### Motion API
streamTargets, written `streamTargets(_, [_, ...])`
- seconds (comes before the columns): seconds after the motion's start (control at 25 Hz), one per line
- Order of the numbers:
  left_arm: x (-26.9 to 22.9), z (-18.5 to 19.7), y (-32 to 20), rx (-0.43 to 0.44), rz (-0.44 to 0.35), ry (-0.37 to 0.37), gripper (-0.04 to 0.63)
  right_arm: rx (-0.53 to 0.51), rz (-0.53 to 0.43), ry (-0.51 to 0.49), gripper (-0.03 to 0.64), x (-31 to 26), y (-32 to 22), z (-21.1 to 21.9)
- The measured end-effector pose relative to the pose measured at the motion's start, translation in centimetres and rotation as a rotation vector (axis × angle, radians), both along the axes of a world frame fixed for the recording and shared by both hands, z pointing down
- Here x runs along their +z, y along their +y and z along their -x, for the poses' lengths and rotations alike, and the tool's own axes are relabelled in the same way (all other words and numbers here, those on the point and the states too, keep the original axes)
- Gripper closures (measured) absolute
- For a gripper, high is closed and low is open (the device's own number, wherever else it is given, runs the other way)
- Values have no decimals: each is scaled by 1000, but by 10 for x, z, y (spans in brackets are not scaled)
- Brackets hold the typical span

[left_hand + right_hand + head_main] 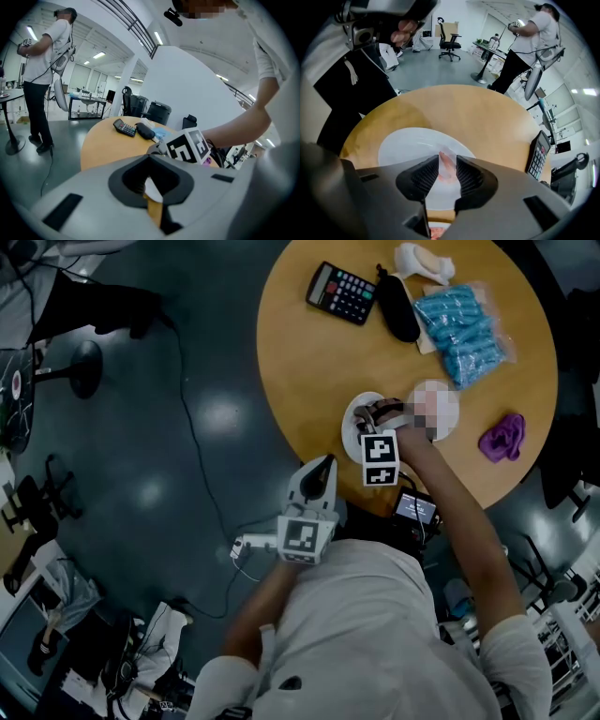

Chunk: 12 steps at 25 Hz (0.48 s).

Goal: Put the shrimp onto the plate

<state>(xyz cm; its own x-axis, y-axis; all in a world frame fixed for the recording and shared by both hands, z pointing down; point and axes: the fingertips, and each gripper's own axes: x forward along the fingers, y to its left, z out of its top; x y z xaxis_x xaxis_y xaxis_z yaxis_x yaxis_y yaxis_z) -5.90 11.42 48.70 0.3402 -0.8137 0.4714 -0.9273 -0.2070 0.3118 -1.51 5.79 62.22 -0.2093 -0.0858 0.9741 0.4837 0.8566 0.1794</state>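
A pink shrimp (446, 169) hangs between the pads of my right gripper (447, 164), directly over the white plate (401, 145). The jaws stand apart and do not squeeze it. In the head view the right gripper (371, 414) points steeply down over the plate (353, 432) near the table's front edge, and the shrimp is hidden there. My left gripper (322, 467) is held off the table, in front of its edge, aimed toward the plate. Its fingertips (150, 161) meet with nothing between them.
On the round wooden table (309, 362) lie a calculator (342, 292), a black case (397, 307), a blue packet (464, 329) and a purple cloth (503, 437). A second white dish (456, 418) sits right of the plate. A person (42, 70) stands beyond the table.
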Motion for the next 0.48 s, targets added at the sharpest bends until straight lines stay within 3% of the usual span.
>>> streamTargets(0.2, [2, 2, 0, 8, 4, 1, 588, 25, -15, -23, 556, -2, -1, 6])
streamTargets(0.36, [1, -2, -2, 26, 3, -5, 588, 84, -1, -81, 566, -10, 2, 7])
streamTargets(0.48, [1, -7, -6, 36, 3, -8, 588, 187, -7, -136, 566, -26, -11, -4])
